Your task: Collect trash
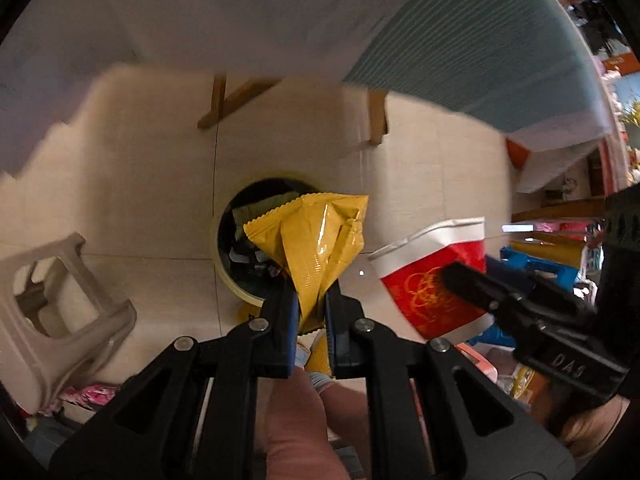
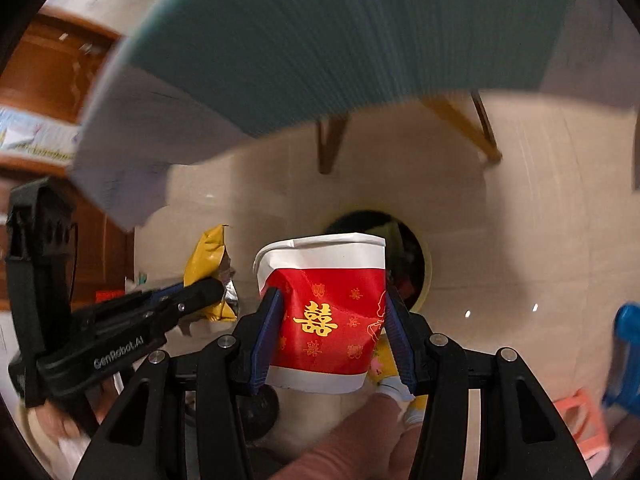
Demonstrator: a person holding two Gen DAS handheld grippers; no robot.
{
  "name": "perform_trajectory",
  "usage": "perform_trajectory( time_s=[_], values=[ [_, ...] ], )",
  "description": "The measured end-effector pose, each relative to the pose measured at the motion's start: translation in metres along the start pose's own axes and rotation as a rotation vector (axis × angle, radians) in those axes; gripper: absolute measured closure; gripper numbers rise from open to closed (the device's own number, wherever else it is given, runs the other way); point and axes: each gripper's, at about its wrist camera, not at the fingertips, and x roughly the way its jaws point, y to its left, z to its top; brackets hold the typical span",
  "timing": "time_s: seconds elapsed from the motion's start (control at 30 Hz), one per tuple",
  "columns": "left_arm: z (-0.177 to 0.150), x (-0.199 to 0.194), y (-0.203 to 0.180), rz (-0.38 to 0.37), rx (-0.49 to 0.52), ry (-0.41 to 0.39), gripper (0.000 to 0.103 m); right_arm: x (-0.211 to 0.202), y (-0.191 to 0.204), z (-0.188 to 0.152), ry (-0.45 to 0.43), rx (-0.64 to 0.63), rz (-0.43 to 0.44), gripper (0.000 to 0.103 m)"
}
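Both wrist cameras look steeply down past their own fingers at a floor bin (image 1: 256, 240); each catches the other gripper.

A: How many wrappers and cups are there?
B: One yellow wrapper (image 1: 316, 240) and one red paper cup (image 2: 326, 312).
A: And bins?
B: One round bin (image 1: 240, 240) on the floor, scraps inside too jumbled to count.
A: Grippers? Stools?
B: Two grippers: left gripper (image 1: 311, 300), right gripper (image 2: 332, 328). One grey stool (image 1: 60, 312).
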Motion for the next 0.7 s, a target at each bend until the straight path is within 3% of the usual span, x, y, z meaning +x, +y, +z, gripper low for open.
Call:
perform_trajectory(
  time_s=[0.23,0.27,0.43,0.53,0.57,0.7],
  values=[
    [0.006,0.116,0.021,0.031,-0.015,0.010,0.092,0.122,-0.043,-0.013,0.024,0.096,0.038,0.050],
    [0.008,0.128,0.025,0.037,-0.016,0.010,0.082,0.142,-0.050,-0.014,0.032,0.107,0.047,0.049],
    [0.009,0.182,0.056,0.091,-0.064,0.004,0.052,0.210,-0.077,-0.025,0.040,0.148,0.060,0.017],
    [0.007,0.203,0.076,0.113,-0.097,0.020,0.026,0.229,-0.090,-0.028,0.037,0.155,0.068,0.013],
    [0.005,0.207,0.081,0.112,-0.104,0.019,0.021,0.234,-0.093,-0.031,0.036,0.156,0.068,0.013],
    [-0.005,0.210,0.085,0.107,-0.103,-0.007,0.019,0.241,-0.097,-0.027,0.036,0.141,0.051,0.013]
  ],
)
